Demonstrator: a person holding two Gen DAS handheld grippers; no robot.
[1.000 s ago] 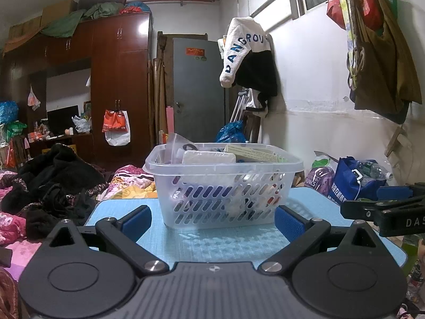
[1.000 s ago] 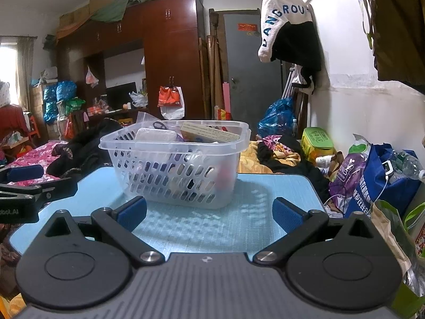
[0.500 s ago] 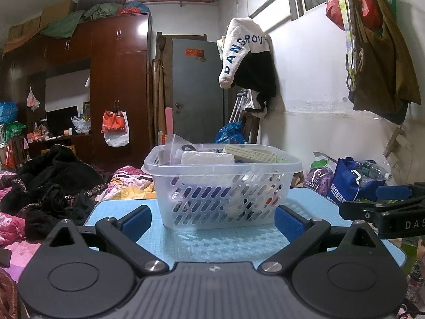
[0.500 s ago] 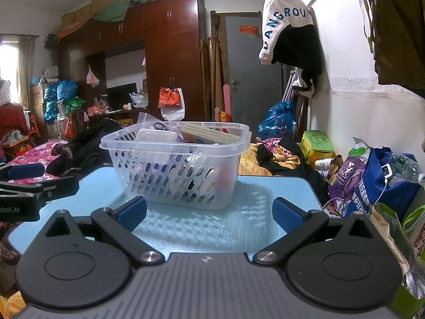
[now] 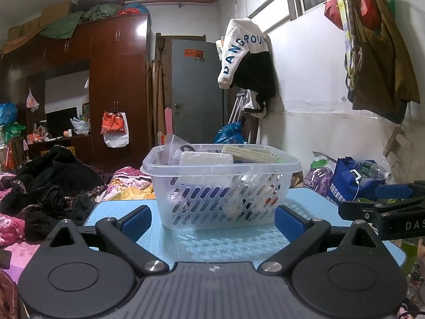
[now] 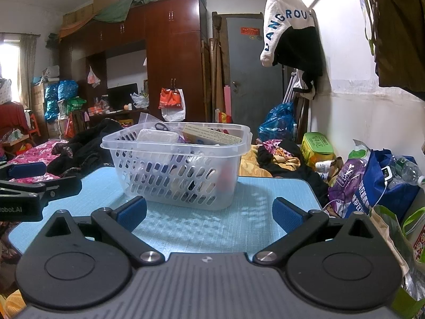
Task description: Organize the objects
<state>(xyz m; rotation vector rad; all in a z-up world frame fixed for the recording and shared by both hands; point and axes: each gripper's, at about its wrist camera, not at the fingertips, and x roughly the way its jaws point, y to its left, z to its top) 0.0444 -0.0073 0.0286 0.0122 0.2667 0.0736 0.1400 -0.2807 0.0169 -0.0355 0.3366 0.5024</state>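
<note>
A clear plastic basket (image 5: pixel 220 186) with slotted walls stands on the light blue mat (image 5: pixel 228 242). It holds several items, among them a white box (image 5: pixel 205 158), a flat cream box (image 5: pixel 252 152) and a clear bag. It also shows in the right wrist view (image 6: pixel 175 167). My left gripper (image 5: pixel 212 223) is open and empty, just in front of the basket. My right gripper (image 6: pixel 209 214) is open and empty, in front of the basket and a little to its right. Each gripper shows at the edge of the other's view (image 5: pixel 382 212) (image 6: pixel 32 186).
The mat (image 6: pixel 239 212) covers a small table. Dark clothes (image 5: pixel 50 183) and bedding lie to the left. Bags (image 6: pixel 377 183) and a green tin (image 6: pixel 317 146) crowd the floor by the right wall. A wardrobe (image 5: pixel 117 87) and a grey door (image 5: pixel 196 90) stand behind.
Both grippers have stayed open and empty. The views have shifted only slightly; the basket has not moved.
</note>
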